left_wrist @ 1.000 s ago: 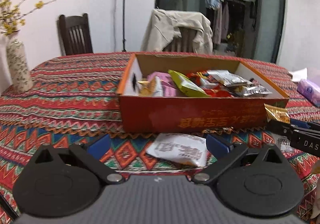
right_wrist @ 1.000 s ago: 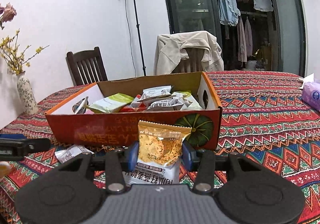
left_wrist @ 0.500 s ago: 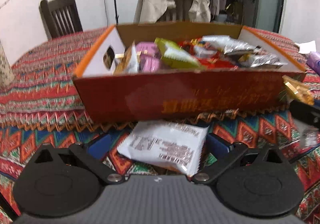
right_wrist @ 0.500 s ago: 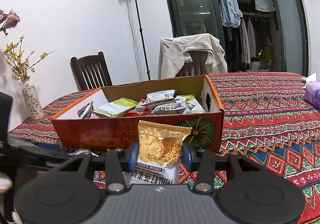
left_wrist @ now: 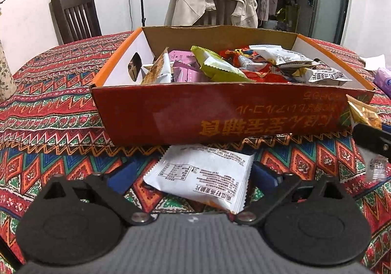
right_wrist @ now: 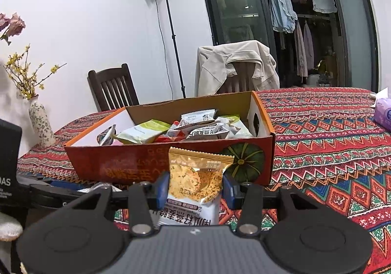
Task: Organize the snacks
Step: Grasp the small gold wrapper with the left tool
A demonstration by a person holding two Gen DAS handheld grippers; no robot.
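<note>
An orange-red cardboard box (left_wrist: 220,115) holding several snack packets stands on the patterned tablecloth. In front of it a white packet (left_wrist: 207,183) lies flat, printed back up. My left gripper (left_wrist: 193,176) straddles that packet and its jaws are closing; the blue pads (left_wrist: 122,176) are at its edges without squeezing it. My right gripper (right_wrist: 195,187) is shut on a yellow cracker packet (right_wrist: 196,176) and holds it upright just before the box (right_wrist: 122,164). In the left wrist view the yellow packet (left_wrist: 364,112) and a black finger (left_wrist: 371,137) of the right gripper show at the right edge.
A flowered vase (right_wrist: 41,122) stands at the table's left. A purple tissue pack (right_wrist: 383,115) lies at the far right. Behind the table are a dark wooden chair (right_wrist: 112,88), a chair draped with a beige jacket (right_wrist: 237,64) and a lamp stand (right_wrist: 171,29).
The left gripper has come down and forward, so the white packet now lies between its fingers, and the fingers have drawn in slightly. The right gripper has held still with its yellow packet.
</note>
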